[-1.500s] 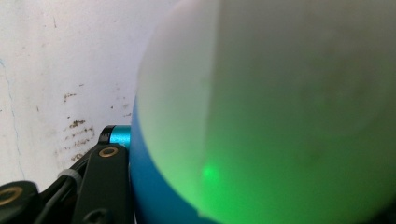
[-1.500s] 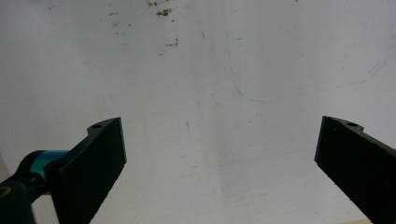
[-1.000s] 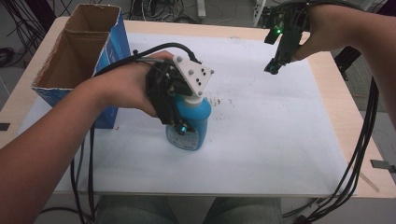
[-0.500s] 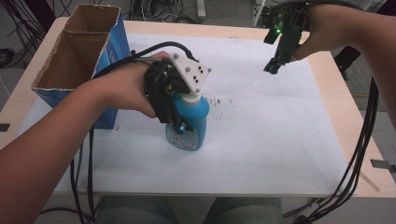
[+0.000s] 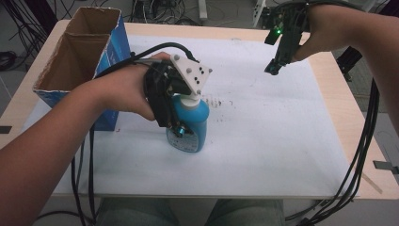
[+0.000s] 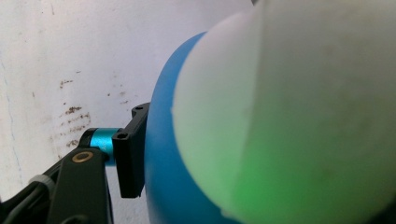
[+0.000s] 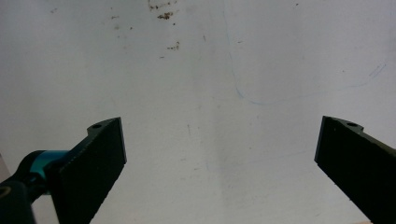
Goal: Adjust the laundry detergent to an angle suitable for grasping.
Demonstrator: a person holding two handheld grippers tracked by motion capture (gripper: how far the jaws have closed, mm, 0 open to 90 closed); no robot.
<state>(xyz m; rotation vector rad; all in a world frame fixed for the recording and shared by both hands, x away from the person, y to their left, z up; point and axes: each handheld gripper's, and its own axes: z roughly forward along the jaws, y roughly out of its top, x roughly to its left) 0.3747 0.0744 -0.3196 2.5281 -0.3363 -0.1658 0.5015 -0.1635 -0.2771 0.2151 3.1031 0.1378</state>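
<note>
A blue bottle [image 5: 192, 129] with a white cap [image 6: 289, 116] stands upright on the white mat [image 5: 282, 141], left of its middle. My left gripper [image 5: 181, 101] reaches down over the bottle's top from the left. Its jaws have just been opening, with the bottle's neck and cap between them. One black fingertip [image 6: 130, 158] sits right beside the blue shoulder, and the other is hidden behind the cap. My right gripper [image 5: 275, 66] hovers over the mat's far right part. In its own view the right gripper [image 7: 222, 154] stands wide open with nothing between the jaws.
A tall blue cardboard box [image 5: 75, 61] with an open top stands at the table's far left, close behind my left forearm. Brown stains [image 5: 219, 101] mark the mat just right of the bottle. Black cables [image 5: 362, 155] hang off the table's right edge.
</note>
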